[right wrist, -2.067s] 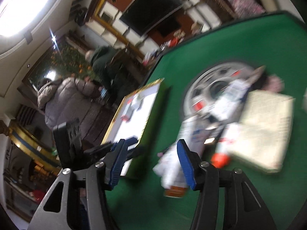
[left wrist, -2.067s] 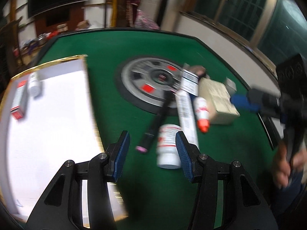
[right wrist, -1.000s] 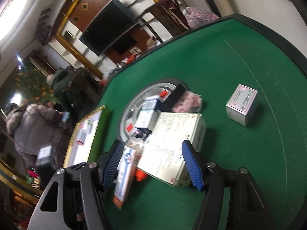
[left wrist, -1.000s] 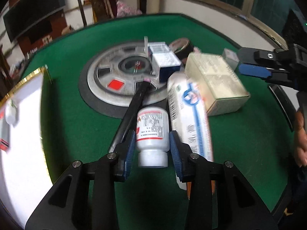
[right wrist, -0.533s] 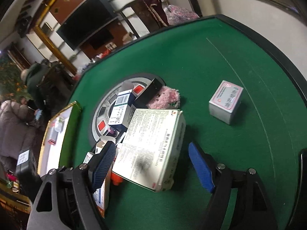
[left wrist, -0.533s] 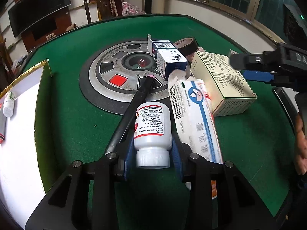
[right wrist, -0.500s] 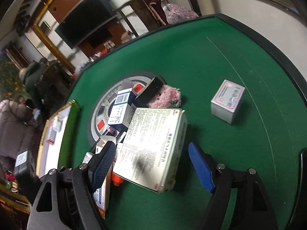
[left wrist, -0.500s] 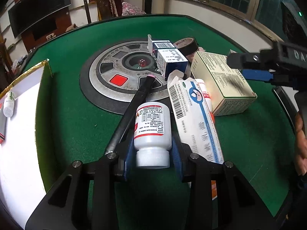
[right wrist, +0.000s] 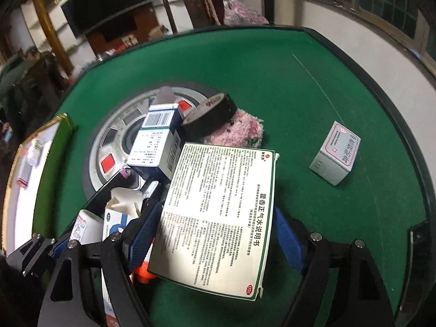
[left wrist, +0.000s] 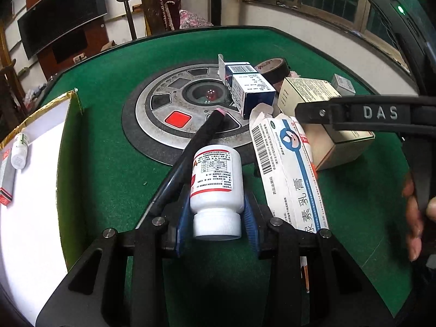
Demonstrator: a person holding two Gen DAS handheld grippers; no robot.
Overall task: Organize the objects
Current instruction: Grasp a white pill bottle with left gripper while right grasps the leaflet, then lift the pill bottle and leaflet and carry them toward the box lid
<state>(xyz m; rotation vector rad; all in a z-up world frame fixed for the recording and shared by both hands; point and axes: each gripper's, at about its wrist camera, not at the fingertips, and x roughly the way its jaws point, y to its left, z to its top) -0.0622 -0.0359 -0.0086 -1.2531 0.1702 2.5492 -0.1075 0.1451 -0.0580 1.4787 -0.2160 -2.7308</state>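
My left gripper [left wrist: 216, 216] is shut on a white pill bottle [left wrist: 216, 182] with a red-edged label, held cap toward the camera just above the green table. My right gripper [right wrist: 215, 235] is open, its blue pads on either side of a large cream medicine box [right wrist: 218, 218] without clearly touching it. That box also shows in the left wrist view [left wrist: 338, 141], with the right gripper's arm [left wrist: 365, 115] across it. A long white and blue carton [left wrist: 288, 171] lies beside the bottle.
A white tray with a gold rim [left wrist: 35, 179] at the left holds a small bottle [left wrist: 19, 151] and a box. On the table lie a black pen [left wrist: 190, 158], a blue-white box [left wrist: 246, 88], black tape [right wrist: 209, 115], a pink plush [right wrist: 239, 132] and a small grey box [right wrist: 336, 154].
My left gripper closed on the pill bottle and lifted it slightly. My right gripper moved down over the cream box, which now sits between its pads.
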